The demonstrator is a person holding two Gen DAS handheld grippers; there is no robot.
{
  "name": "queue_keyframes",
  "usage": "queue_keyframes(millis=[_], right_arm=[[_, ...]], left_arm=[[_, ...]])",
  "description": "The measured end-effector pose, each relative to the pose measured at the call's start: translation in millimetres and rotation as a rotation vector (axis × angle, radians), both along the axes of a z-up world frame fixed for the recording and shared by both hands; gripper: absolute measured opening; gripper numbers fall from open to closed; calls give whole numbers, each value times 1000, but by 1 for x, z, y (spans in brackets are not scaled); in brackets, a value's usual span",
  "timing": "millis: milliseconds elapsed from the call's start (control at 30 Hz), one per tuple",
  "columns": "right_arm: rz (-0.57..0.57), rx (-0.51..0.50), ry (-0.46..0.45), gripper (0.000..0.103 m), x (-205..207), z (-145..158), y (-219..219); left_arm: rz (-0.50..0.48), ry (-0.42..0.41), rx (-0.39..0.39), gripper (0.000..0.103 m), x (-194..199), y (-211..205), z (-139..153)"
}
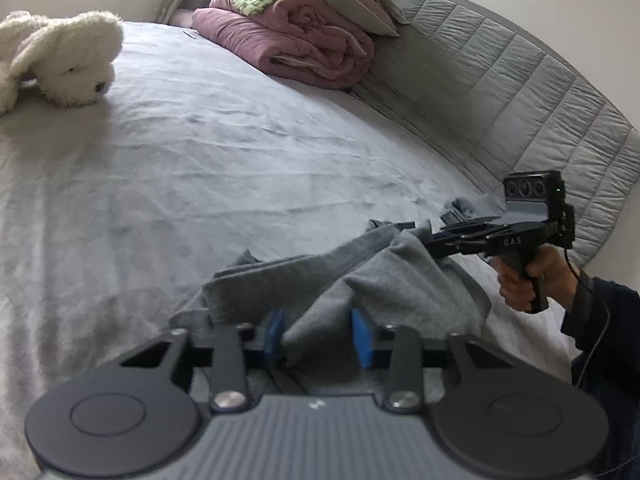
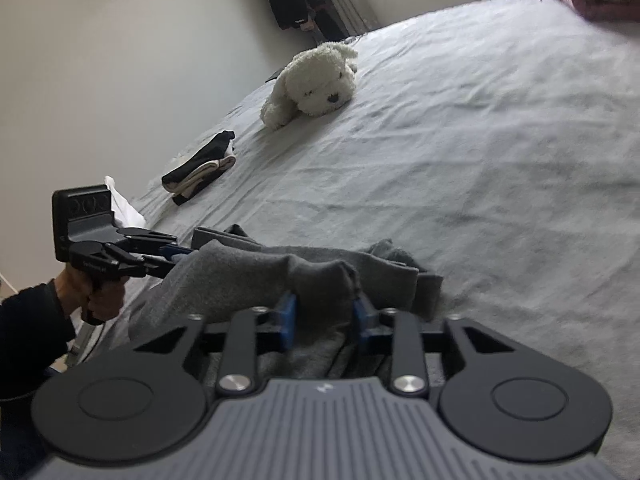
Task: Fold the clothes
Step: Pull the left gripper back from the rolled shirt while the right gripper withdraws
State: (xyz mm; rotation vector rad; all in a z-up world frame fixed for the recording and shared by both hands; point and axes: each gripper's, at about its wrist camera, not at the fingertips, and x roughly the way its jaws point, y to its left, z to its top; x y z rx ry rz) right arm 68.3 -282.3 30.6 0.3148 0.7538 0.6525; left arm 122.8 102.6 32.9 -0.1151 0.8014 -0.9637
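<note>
Left claw and right claw each clench a bunched fold of the grey garment, which lies crumpled at the near edge of the bed. Risk: both pinches look shallow and may include extra layers, so fabric could slip or lift unevenly.

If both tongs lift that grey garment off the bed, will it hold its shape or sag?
Probably sag: the grey garment already bunches between the left tongs and the right tongs. It looks soft and fairly light, so the loose end would likely drag on the bed sheet. Its matte knit seems unlikely to slip.
</note>
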Motion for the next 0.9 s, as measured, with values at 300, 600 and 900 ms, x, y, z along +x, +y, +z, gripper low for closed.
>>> queue_keyframes(millis=[300,600,900], right_arm=[[54,-67,-153,13,-27,36,18],[124,-95,-267,12,-107,66,21],[236,-222,-289,12,-177,51,32]], left_arm=[[76,-32,-11,18,-31,15,27],[29,-127,-66,14,-113,16,66],[-208,-281,-74,14,-215,7,67]])
